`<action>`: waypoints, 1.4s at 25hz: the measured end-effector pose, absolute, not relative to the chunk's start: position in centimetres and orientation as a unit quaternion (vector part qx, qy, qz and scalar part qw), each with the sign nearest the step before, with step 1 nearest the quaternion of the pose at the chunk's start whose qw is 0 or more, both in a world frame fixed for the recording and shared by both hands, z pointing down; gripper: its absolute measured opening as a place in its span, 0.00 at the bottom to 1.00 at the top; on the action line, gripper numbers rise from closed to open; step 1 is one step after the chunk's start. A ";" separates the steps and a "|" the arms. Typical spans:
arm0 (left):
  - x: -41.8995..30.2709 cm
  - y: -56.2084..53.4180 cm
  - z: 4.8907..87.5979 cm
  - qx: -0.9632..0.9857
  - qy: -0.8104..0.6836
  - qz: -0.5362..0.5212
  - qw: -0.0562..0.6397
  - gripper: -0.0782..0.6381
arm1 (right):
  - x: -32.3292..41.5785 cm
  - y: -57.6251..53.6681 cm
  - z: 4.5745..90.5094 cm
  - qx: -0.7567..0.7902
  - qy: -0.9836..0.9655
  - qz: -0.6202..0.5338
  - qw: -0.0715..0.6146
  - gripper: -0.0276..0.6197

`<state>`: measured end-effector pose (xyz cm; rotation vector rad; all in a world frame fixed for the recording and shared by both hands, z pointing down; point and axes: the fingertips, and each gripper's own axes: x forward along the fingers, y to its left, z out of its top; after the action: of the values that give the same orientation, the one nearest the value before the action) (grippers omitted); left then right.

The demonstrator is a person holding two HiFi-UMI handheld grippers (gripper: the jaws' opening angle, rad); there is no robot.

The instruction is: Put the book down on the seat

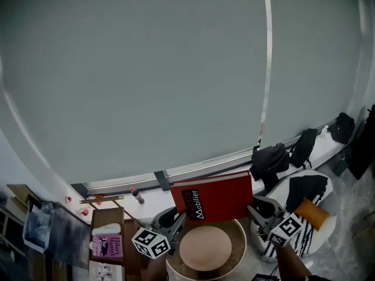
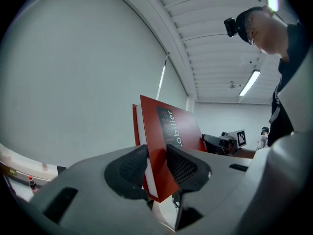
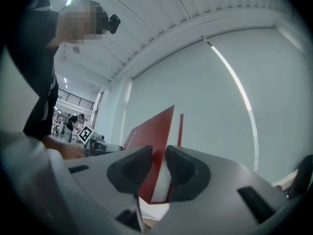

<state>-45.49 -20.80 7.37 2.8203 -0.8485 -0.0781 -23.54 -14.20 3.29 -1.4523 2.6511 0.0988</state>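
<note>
The left gripper (image 2: 156,156) has its jaws part-way open and pressed flat against both covers of the red book (image 1: 214,198), clamping its lower near corner. The right gripper (image 3: 159,164) grips the opposite end the same way, jaws narrowly apart with the covers and white page block squeezed between the pads.

In the head view the book sits low in the frame, just right of centre, held in the air between the two grippers. It stands on edge with its front cover facing the camera. Its long axis runs left to right, rising slightly toward the right. The title strip runs up the cover near the left end. Its lower edge hangs just above the far rim of the round seat (image 1: 239,234), whose tan cushion lies directly below, and the two do not appear to touch.

At the lower left a wooden shelf (image 1: 108,216) holds a pink book (image 1: 107,246). Along the sill (image 1: 153,202) under the grey blind (image 1: 146,75) stand a small bottle (image 1: 137,196) and, toward the right, black bags (image 1: 270,160).
</note>
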 end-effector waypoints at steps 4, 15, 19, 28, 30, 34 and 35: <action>-43.1 -16.7 5.5 0.956 -0.282 -0.025 0.079 0.30 | -21.4 -9.4 2.1 -0.484 0.871 0.040 0.074 0.21; -31.9 -6.5 3.6 0.976 -0.214 -0.014 0.043 0.30 | -11.5 4.1 1.8 -0.535 0.838 0.053 0.091 0.21; -26.9 -4.8 3.5 0.984 -0.172 -0.004 0.046 0.30 | -7.6 7.9 1.4 -0.568 0.811 0.058 0.130 0.20; -15.7 -0.1 2.7 0.996 -0.083 0.009 0.037 0.30 | 1.4 15.8 0.5 -0.653 0.745 0.071 0.118 0.20; -14.0 0.8 2.6 0.997 -0.072 0.006 0.036 0.30 | 2.5 17.3 0.4 -0.667 0.732 0.075 0.116 0.20; -10.8 2.6 3.4 0.999 -0.036 0.011 0.033 0.30 | 4.6 20.2 1.4 -0.694 0.708 0.076 0.104 0.20; -9.9 3.0 3.8 0.999 -0.026 0.015 0.032 0.30 | 5.1 20.9 1.9 -0.700 0.702 0.075 0.104 0.20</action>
<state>-9.92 3.05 3.84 3.0761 -0.0803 0.0459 5.14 20.90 1.92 -2.0649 2.0715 0.2213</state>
